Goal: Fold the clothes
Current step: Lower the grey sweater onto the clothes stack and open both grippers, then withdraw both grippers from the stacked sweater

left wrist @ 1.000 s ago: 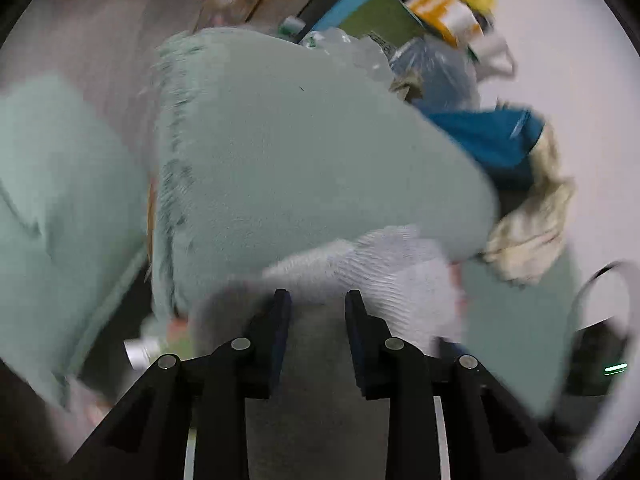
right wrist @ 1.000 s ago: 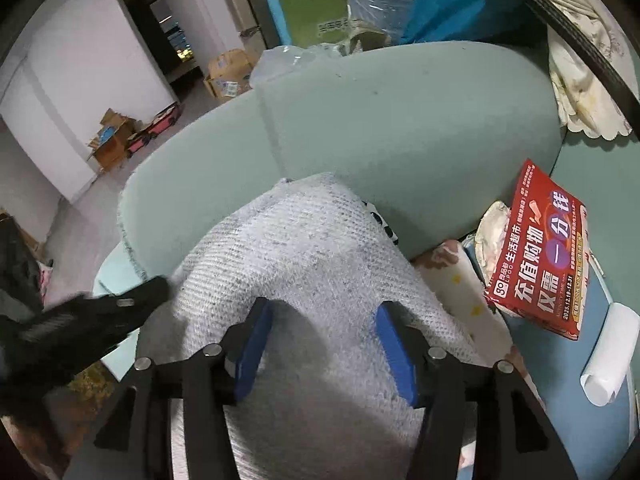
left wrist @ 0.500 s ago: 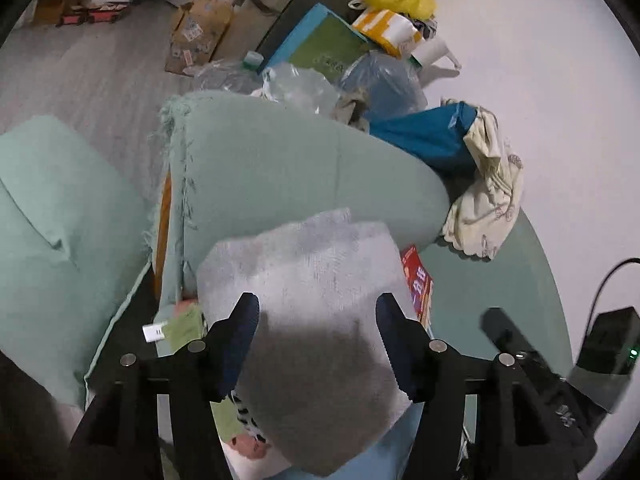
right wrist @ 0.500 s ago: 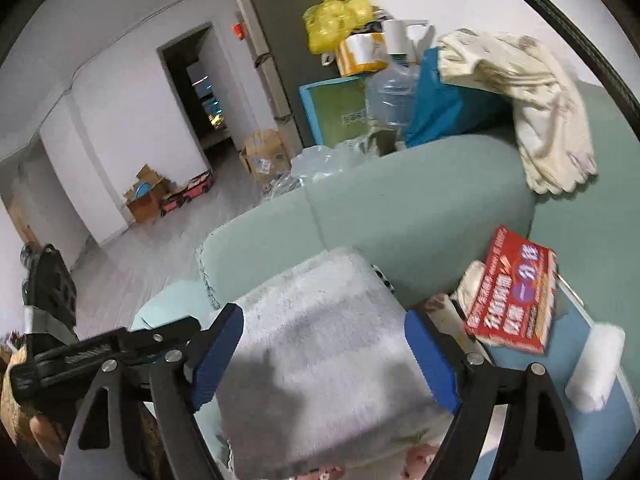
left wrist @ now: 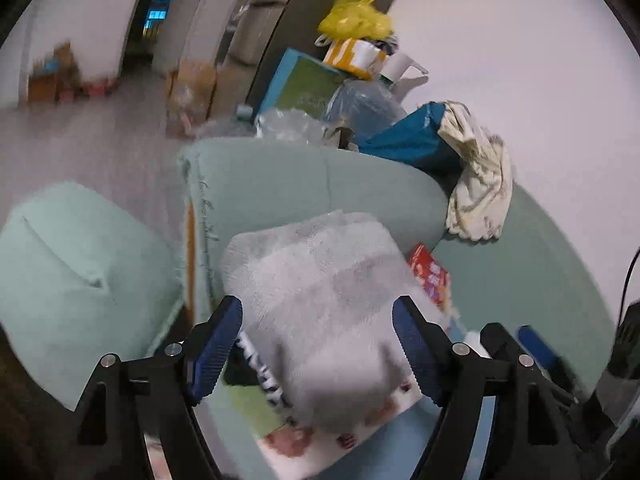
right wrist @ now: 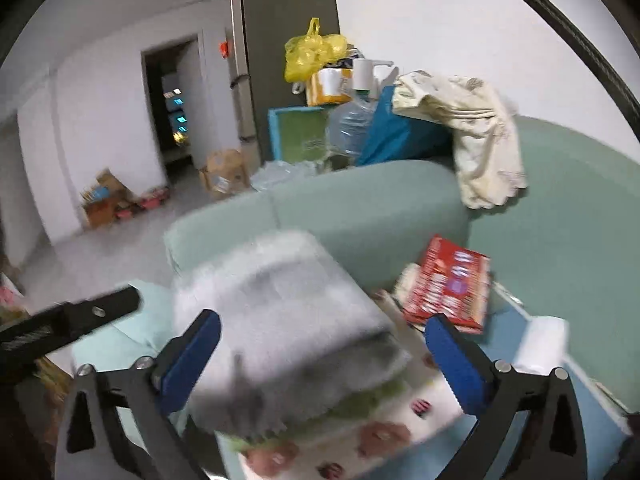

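Observation:
A folded grey fluffy garment (left wrist: pixel 320 300) (right wrist: pixel 280 308) lies on top of a stack of folded patterned clothes (right wrist: pixel 360 432) against the pale green sofa armrest (left wrist: pixel 304 188). My left gripper (left wrist: pixel 318 344) hangs above and behind it, its jaws opening, the blue pads clear of the cloth on both sides. My right gripper (right wrist: pixel 320 360) is also drawn back with its jaws opening wide, nothing pressed between them. In the right wrist view the left gripper's black arm (right wrist: pixel 68 324) shows at the left edge.
A red box (right wrist: pixel 448 284) lies beside the stack on the sofa seat. A cream cloth (right wrist: pixel 476 140) and a blue bag (right wrist: pixel 396 128) hang over the sofa back. A green cushion (left wrist: pixel 76 268) sits to the left. Boxes, bags and a water bottle stand behind.
Both grippers opened and let go of the grey garment, then pulled back and up from it. The garment now rests on the stack.

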`<control>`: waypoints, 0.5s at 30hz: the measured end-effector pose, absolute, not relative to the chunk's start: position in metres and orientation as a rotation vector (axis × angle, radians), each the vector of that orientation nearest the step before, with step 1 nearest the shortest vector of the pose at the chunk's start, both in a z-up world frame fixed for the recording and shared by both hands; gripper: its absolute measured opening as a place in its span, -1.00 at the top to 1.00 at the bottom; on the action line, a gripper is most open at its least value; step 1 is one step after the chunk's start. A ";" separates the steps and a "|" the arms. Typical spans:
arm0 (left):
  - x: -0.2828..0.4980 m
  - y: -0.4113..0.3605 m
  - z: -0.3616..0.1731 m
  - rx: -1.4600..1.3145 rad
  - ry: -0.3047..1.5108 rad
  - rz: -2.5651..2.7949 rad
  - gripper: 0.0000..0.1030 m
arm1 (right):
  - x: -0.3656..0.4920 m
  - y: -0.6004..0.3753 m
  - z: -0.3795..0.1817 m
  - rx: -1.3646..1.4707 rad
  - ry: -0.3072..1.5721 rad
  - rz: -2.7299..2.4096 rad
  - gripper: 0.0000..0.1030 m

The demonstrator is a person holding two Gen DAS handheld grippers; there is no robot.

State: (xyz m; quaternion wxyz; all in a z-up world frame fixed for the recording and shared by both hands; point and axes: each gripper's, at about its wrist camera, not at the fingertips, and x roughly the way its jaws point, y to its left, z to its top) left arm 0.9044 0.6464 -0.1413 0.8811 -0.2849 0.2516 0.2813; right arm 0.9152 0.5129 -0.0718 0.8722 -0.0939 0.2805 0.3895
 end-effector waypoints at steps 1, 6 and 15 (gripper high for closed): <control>0.897 0.636 -0.145 -0.593 0.529 0.590 -0.51 | 0.909 0.507 -0.078 -0.216 0.593 0.788 -1.00; 0.864 0.600 -0.155 -0.593 0.554 0.573 -0.51 | 0.888 0.483 -0.113 -0.220 0.728 0.735 -1.00; 0.812 0.549 -0.132 -0.597 0.488 0.606 -0.61 | 0.844 0.432 -0.108 -0.189 0.735 0.723 -1.00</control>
